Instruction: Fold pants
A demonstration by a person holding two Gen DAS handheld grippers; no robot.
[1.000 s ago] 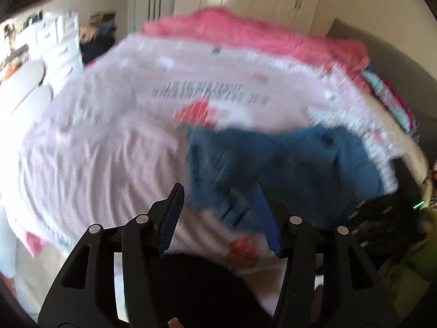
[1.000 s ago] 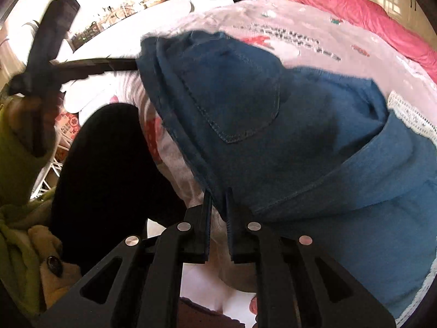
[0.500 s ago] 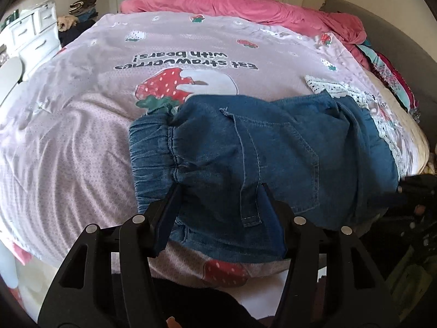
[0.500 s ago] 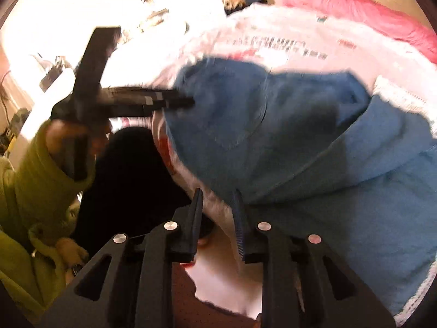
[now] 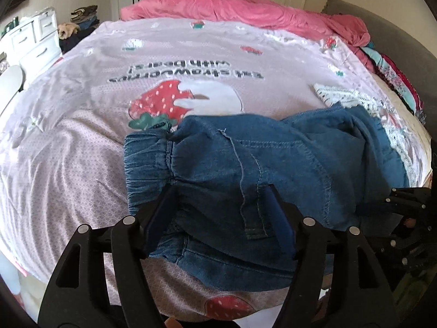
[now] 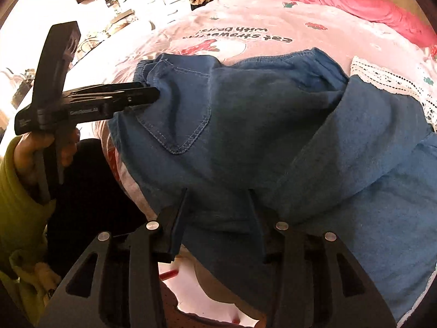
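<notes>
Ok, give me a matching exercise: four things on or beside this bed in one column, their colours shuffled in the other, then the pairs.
Things:
1. pants
2. blanket bunched at the far end of the bed
3. drawer unit beside the bed
4. sleeve on the arm holding the left tool

Colours:
A. white
B. yellow-green
C. blue denim
D. pink

Pairs: 1-C, 2-D, 3-A, 4-B
</notes>
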